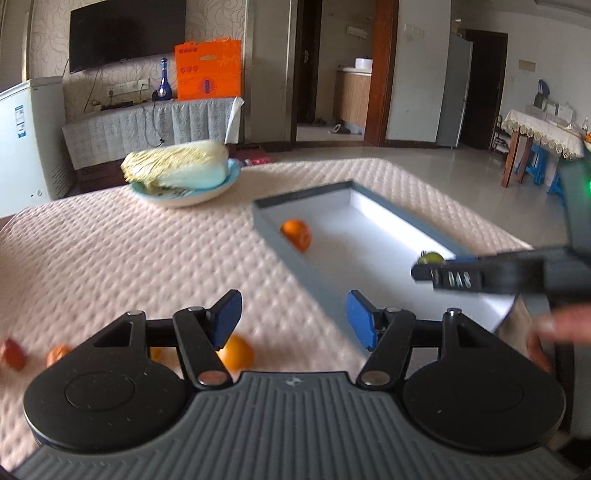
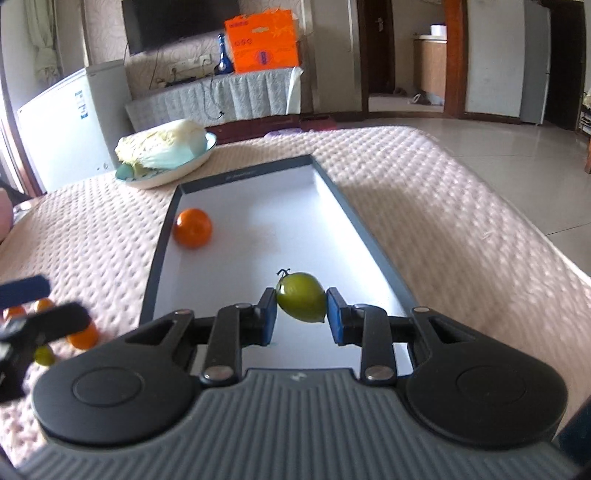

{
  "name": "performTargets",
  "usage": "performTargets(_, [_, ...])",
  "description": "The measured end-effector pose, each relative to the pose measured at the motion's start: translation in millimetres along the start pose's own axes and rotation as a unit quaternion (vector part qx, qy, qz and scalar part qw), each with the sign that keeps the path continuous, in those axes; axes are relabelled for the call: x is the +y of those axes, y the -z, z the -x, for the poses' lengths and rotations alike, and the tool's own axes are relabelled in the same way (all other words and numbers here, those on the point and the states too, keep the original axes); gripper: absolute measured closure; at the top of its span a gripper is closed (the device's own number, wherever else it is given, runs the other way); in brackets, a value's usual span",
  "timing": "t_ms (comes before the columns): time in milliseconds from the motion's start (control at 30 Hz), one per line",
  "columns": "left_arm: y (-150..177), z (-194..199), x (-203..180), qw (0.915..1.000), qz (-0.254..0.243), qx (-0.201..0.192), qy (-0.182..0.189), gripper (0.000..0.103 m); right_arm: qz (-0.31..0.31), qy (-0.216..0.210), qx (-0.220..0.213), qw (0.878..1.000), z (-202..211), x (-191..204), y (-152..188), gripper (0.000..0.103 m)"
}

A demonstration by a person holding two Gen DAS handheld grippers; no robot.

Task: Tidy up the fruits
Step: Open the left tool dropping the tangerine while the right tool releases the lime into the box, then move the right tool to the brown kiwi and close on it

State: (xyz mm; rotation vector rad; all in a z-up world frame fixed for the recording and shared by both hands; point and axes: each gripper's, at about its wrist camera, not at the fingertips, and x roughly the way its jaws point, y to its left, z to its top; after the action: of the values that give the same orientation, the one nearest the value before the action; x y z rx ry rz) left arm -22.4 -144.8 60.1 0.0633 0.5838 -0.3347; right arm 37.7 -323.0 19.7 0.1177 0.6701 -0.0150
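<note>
A living room with a wall TV [image 1: 127,31] lies behind a table under a pink quilted cloth [image 2: 424,206]. On it sits a grey tray [image 2: 373,236] with an orange [image 2: 192,228] near its far left corner, and a bowl [image 1: 199,195] of cabbage [image 1: 177,166] beyond. The right gripper [image 2: 301,308] grips a green fruit [image 2: 301,297] over the tray's near end. The left gripper [image 1: 293,317] is spread wide and empty, above loose oranges [image 1: 236,352] left of the tray.
</note>
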Motion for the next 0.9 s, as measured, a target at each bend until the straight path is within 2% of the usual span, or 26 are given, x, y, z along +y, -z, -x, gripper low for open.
performTargets(67, [10.7, 12.0, 5.3, 1.0000, 0.001, 0.004, -0.004, 0.035, 0.004, 0.009, 0.000, 1.000, -2.6, 2.1, -1.3, 0.070])
performTargets(100, [15.9, 17.9, 8.5, 1.0000, 0.003, 0.006, -0.007, 0.035, 0.006, 0.012, 0.000, 1.000, -3.0, 3.1, -1.6, 0.066])
performTargets(133, [21.7, 23.2, 11.5, 0.9999, 0.006, 0.008, -0.011, 0.035, 0.005, 0.011, -0.002, 1.000, -3.0, 4.3, -2.1, 0.060])
performTargets(167, [27.2, 28.8, 15.3, 0.9998, 0.011, 0.011, -0.016, 0.035, 0.003, 0.010, -0.005, 1.000, -2.1, 5.2, -1.1, 0.045])
performTargets(200, [32.5, 33.6, 19.0, 0.9995, 0.017, 0.015, -0.020, 0.035, 0.001, 0.008, -0.009, 1.000, -0.8, 6.0, -0.2, 0.036])
performTargets(500, [61.2, 62.0, 56.3, 0.9975, 0.041, 0.021, -0.054, 0.035, 0.024, 0.001, -0.073, 0.997, 35.7, 25.6, 2.2, 0.036])
performTargets(667, [62.4, 67.2, 83.2, 0.9950, 0.066, 0.023, -0.072, 0.035, 0.080, -0.035, -0.110, 0.990, 67.8, 48.6, 11.4, 0.037])
performTargets(767, [63.0, 70.4, 92.2, 0.9941, 0.079, 0.020, -0.072, 0.035, 0.093, -0.070, -0.098, 0.988, 78.4, 62.9, 24.8, 0.045])
performTargets(900, [62.0, 69.7, 91.0, 0.9940, 0.084, 0.021, -0.067, 0.035, 0.150, -0.088, -0.073, 0.982, 79.3, 89.9, 43.0, 0.060])
